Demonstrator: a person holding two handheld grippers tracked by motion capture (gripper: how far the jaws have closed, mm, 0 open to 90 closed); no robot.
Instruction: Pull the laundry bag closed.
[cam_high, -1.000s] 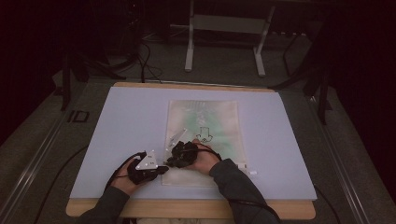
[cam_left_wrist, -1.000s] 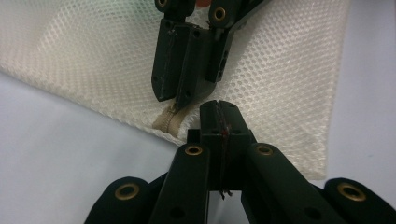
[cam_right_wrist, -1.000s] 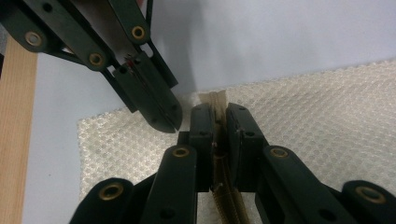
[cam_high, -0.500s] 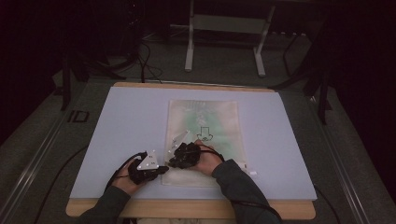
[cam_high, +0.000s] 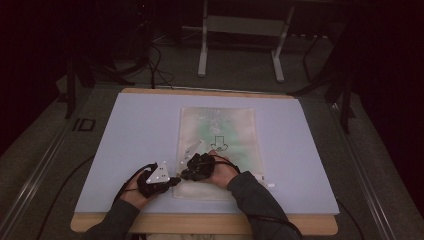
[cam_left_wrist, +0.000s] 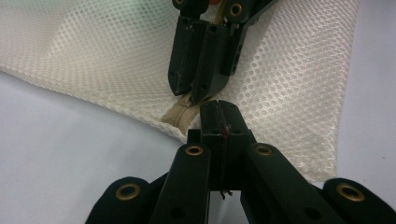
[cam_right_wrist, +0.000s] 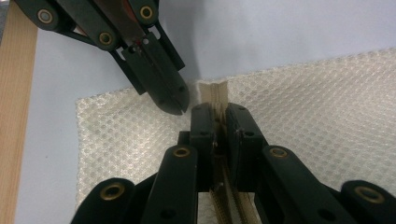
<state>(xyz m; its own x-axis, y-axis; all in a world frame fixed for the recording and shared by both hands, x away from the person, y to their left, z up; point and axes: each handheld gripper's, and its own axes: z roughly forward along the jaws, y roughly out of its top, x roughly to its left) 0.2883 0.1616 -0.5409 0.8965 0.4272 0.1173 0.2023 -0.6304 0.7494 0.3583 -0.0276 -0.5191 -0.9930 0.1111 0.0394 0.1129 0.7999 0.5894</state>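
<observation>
A cream mesh bag (cam_high: 220, 130) with a beige zipper (cam_right_wrist: 212, 91) lies flat on a pale blue mat (cam_high: 140, 130). Both grippers meet at its near left corner. My right gripper (cam_right_wrist: 218, 112) is shut on the zipper's end, and the tape shows between its jaws. From the left, my left gripper (cam_left_wrist: 219, 108) is shut with its tips on the mesh edge beside the zipper (cam_left_wrist: 177, 114). The two sets of tips almost touch. In the high view the left gripper (cam_high: 176, 181) and right gripper (cam_high: 184, 175) sit side by side, with a hand behind each.
The mat covers a wooden table whose bare front edge (cam_high: 200, 225) runs close behind the hands. A small white tag (cam_high: 270, 185) lies by the bag's near right corner. Metal stand legs (cam_high: 202, 50) and cables stand on the floor beyond the table.
</observation>
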